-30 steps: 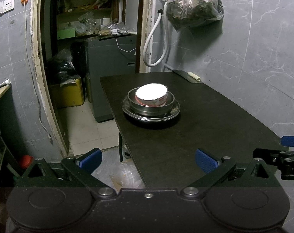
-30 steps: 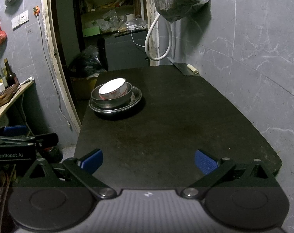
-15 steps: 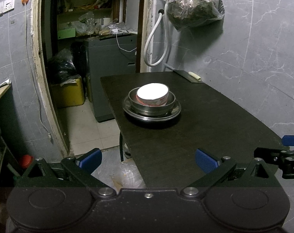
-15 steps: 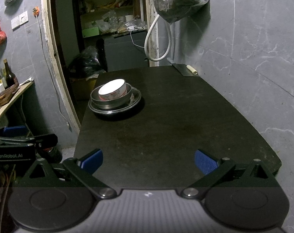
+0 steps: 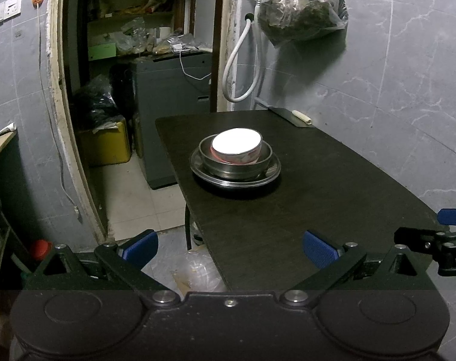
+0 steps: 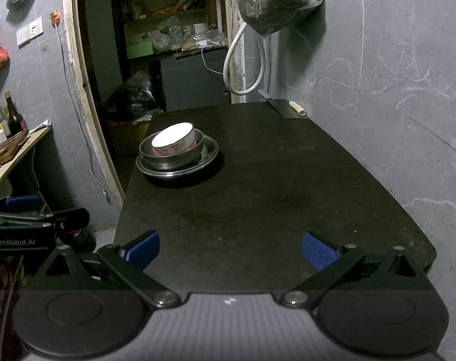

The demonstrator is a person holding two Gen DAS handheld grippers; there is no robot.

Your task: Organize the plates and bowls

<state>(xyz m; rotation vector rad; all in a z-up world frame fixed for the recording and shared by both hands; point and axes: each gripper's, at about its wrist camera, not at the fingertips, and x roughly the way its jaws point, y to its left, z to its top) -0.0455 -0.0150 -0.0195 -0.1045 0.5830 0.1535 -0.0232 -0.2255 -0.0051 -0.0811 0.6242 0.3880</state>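
The black table (image 6: 288,186) held one nested stack at about ten o'clock in the right wrist view. A steel plate (image 6: 211,154) lay at the bottom, a steel bowl (image 6: 174,158) sat in it, and a white bowl (image 6: 175,143) rested inside that. Stacking looked finished, with nothing visibly left loose. The left gripper (image 5: 229,245) and right gripper (image 6: 230,248) hung back at six o'clock, jaws wide apart, both empty.
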